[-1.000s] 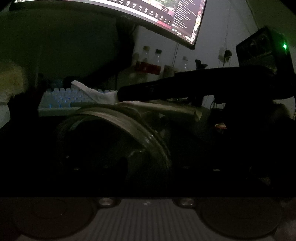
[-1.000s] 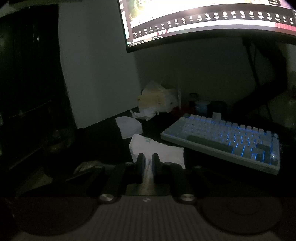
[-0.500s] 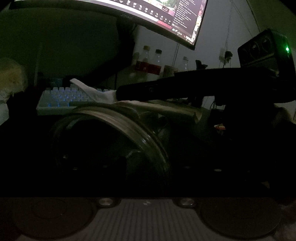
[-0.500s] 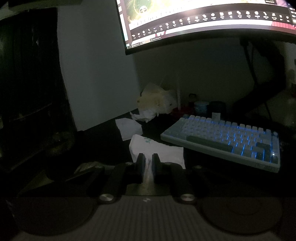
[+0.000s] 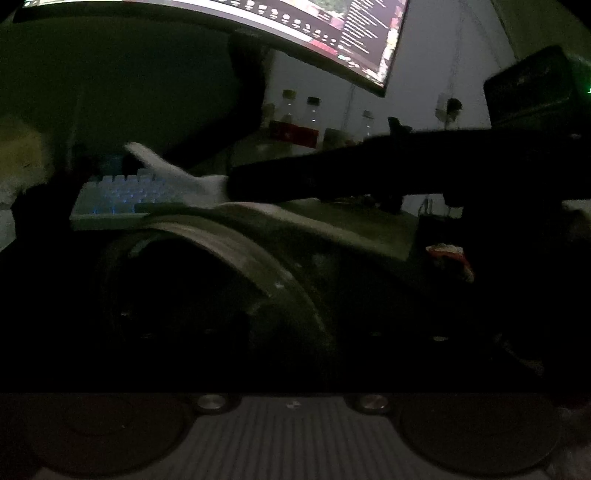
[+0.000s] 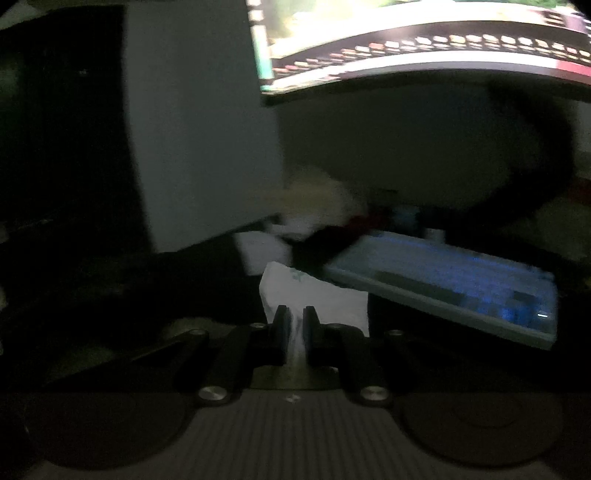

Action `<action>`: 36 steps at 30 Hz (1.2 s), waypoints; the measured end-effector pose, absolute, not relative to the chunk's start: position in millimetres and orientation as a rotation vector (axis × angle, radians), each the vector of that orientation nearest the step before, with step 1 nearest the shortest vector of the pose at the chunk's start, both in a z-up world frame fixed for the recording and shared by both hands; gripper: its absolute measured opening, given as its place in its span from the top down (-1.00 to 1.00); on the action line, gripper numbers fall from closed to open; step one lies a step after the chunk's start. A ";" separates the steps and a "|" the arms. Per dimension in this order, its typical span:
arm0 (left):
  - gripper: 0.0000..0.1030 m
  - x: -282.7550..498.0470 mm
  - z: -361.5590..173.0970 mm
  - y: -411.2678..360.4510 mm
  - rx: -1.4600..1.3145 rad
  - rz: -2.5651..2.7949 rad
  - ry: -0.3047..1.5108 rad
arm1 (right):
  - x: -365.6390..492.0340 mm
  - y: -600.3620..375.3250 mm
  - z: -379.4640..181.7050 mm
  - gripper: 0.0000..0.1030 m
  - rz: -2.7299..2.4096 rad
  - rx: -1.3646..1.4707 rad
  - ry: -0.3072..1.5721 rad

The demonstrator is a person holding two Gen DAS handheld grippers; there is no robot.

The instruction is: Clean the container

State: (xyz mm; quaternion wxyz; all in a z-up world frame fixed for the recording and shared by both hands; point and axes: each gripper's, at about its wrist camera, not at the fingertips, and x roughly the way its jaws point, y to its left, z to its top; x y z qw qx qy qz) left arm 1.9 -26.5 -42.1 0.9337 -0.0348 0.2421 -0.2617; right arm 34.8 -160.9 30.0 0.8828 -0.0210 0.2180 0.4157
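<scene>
Light: very dim; we make out little beyond the glow of the monitor and the backlit keyboard.
Container: we see a clear round container filling the middle of the left wrist view, its rim arcing close in front of the camera, between the left gripper's fingers as far as we can tell.
Left gripper: fingers lost in the dark; jaws are opening, and we cannot tell whether the pads touch the container.
Right gripper: jaws pressed nearly together, pinching a white tissue that stands up ahead of the fingertips.
From the left: the right gripper reaches across above the container's rim, tissue poking out past its tip.
Background: bottles stand behind, under the monitor's edge.
Right view: blurred.
</scene>
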 end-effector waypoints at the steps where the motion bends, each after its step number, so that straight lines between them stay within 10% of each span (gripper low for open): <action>1: -0.06 1.0 -42.2 -27.7 -0.063 -0.534 0.493 | 34.3 -160.4 30.3 0.79 0.875 -0.048 0.452; 4: -0.04 -0.4 -41.8 -27.8 -0.058 -0.536 0.490 | 44.8 -169.1 28.2 0.79 0.842 -0.021 0.470; 9: 0.76 1.0 -43.0 -19.9 -0.141 -0.609 0.485 | 56.4 -181.0 25.6 0.79 0.755 -0.008 0.493; 14: 0.95 1.2 -39.9 1.9 -0.366 -0.763 0.430 | 47.1 -178.0 30.0 0.80 0.813 -0.024 0.494; 20: 0.82 -5.3 -28.6 1.4 -0.301 -0.765 0.395 | 43.0 -178.5 28.9 0.80 0.849 -0.022 0.513; 25: 0.03 -16.8 -32.5 -15.6 -0.089 -0.672 0.389 | 54.6 -182.2 21.6 0.80 0.755 -0.052 0.521; 36: -0.03 -8.9 -50.5 -11.1 -0.067 -0.631 0.456 | 20.9 -157.8 35.1 0.80 0.910 -0.037 0.476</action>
